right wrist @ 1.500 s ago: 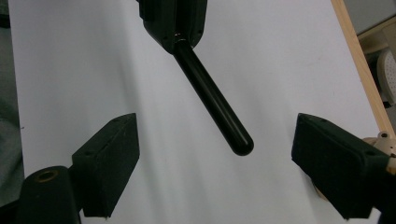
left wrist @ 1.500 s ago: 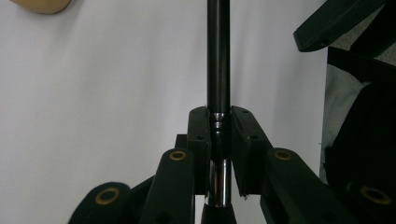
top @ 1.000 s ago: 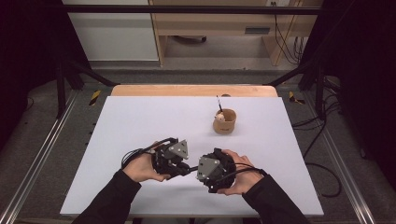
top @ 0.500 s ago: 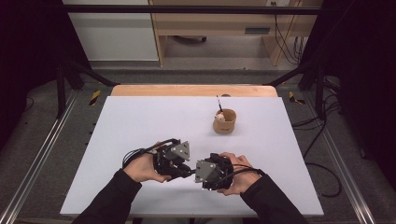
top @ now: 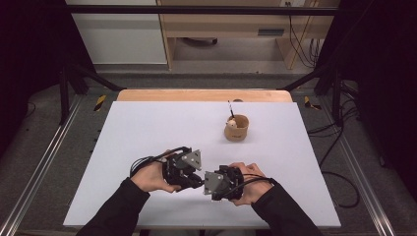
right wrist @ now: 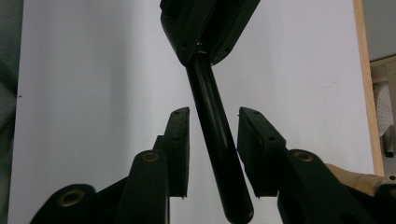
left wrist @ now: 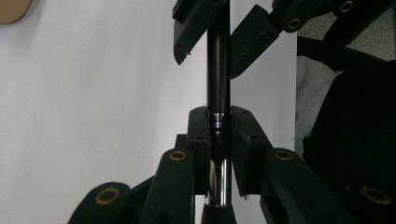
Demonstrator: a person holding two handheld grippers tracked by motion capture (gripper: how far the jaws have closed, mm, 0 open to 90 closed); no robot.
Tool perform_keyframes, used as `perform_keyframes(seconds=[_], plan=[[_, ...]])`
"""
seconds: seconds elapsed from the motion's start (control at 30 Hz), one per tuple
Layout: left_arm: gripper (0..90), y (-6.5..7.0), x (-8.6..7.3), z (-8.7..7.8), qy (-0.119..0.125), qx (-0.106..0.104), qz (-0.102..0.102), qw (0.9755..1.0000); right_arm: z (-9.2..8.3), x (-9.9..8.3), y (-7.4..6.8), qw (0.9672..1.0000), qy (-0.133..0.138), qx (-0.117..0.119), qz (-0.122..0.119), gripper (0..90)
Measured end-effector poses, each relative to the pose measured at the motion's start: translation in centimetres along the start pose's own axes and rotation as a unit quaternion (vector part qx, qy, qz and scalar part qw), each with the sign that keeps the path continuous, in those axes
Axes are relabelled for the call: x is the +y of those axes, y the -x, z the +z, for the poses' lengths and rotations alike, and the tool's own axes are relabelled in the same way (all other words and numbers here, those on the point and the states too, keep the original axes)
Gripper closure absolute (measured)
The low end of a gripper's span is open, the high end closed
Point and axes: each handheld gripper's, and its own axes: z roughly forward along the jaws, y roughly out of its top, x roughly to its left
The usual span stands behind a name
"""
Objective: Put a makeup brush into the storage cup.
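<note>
My left gripper (left wrist: 219, 116) is shut on a brush (left wrist: 218, 70) with a black handle, its pads clamped at the silver ferrule. The handle runs straight on toward my right gripper (right wrist: 214, 116). Those jaws have just been closing and stand open on either side of the handle (right wrist: 212, 116), a thin gap left on each side. In the high view both hands hold the left gripper (top: 198, 181) and the right gripper (top: 206, 185) tip to tip near the front middle of the white table (top: 147, 128).
A tan wooden cup (top: 237, 129) stands on the table at the far right of centre, with a thin dark stick (top: 229, 109) rising out of it. A wooden strip (top: 204, 95) runs along the table's far edge. Metal rails flank the table.
</note>
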Motion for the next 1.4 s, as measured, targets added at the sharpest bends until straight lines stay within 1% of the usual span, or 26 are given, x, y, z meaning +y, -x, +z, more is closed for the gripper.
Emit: perform_keyframes(seconds=[0.13,0.17,0.23,0.33,0.47,0.5,0.67,0.73,0.77,0.83,0.87,0.9,1.0,1.03,1.07,1.13,1.17,1.2,1.23,1.33,1.4], plan=[[78.4,0.0,0.1,0.1,0.001,-0.003,0.002,1.0000,0.0,0.0,0.0,1.0000,-0.002,0.004,-0.005,69.8],[78.4,0.0,0.1,0.1,0.001,-0.005,0.003,1.0000,0.0,0.0,0.0,1.0000,-0.002,0.005,-0.003,70.5],[78.4,0.1,0.1,0.1,-0.003,-0.004,0.003,1.0000,0.0,0.0,0.0,1.0000,0.000,0.006,-0.005,72.3],[78.4,0.0,0.1,0.2,-0.002,-0.006,0.004,1.0000,0.0,-0.1,0.0,0.9999,-0.002,0.008,-0.012,73.2],[78.4,0.0,0.1,0.2,-0.002,-0.006,0.007,1.0000,0.0,-0.1,0.0,0.9999,-0.003,0.010,-0.011,73.9],[78.3,0.0,0.1,0.2,-0.002,-0.007,0.007,0.9999,0.0,-0.1,0.0,0.9998,-0.002,0.010,-0.016,74.2],[78.2,0.0,0.1,0.1,-0.001,-0.005,0.012,0.9999,0.0,-0.1,0.0,0.9997,-0.003,0.014,-0.019,75.6],[78.2,0.0,0.1,0.1,-0.001,-0.006,0.012,0.9999,0.0,-0.2,0.0,0.9996,-0.003,0.013,-0.025,75.9],[78.1,0.0,0.0,0.1,0.000,-0.006,0.013,0.9999,0.0,-0.2,0.0,0.9996,-0.002,0.014,-0.023,76.0],[77.9,0.0,0.0,0.1,0.002,-0.005,0.014,0.9999,0.0,-0.2,0.0,0.9995,-0.004,0.015,-0.026,76.5],[77.8,-0.1,0.0,0.0,0.000,-0.003,0.017,0.9999,0.0,-0.2,0.0,0.9995,-0.005,0.016,-0.026,76.8],[77.6,0.0,0.0,0.0,0.007,-0.005,0.012,0.9999,0.0,-0.2,0.0,0.9996,-0.002,0.017,-0.023,77.1],[76.9,-0.1,0.0,-0.2,0.007,-0.004,0.013,0.9999,0.0,-0.2,-0.1,0.9996,-0.004,0.020,-0.021,78.3],[76.5,-0.1,-0.1,-0.2,0.009,-0.003,0.014,0.9999,0.0,-0.2,0.0,0.9993,-0.004,0.022,-0.030,78.8],[76.1,-0.2,-0.1,-0.3,0.008,-0.002,0.016,0.9998,0.0,-0.2,0.0,0.9993,-0.004,0.024,-0.028,79.2],[75.7,-0.2,-0.2,-0.3,0.016,-0.001,0.010,0.9998,0.0,-0.2,-0.1,0.9994,-0.004,0.025,-0.024,79.3],[75.1,-0.2,-0.2,-0.4,0.019,0.000,0.007,0.9998,0.0,-0.2,-0.1,0.9995,-0.003,0.026,-0.016,79.4],[73.3,-0.2,-0.3,-0.4,0.024,0.002,0.005,0.9997,0.1,-0.2,0.0,0.9995,-0.004,0.025,-0.017,79.4],[71.1,-0.3,-0.4,-0.6,0.023,0.007,0.009,0.9997,0.1,-0.3,0.0,0.9995,-0.006,0.026,-0.016,79.4],[64.3,-0.4,-0.6,-1.0,0.031,0.020,0.006,0.9993,0.2,-0.5,0.1,0.9995,-0.008,0.028,-0.007,79.4],[58.0,-0.6,-0.8,-1.3,0.038,0.029,-0.003,0.9989,0.2,-0.7,0.2,0.9996,-0.006,0.028,-0.004,79.4]])
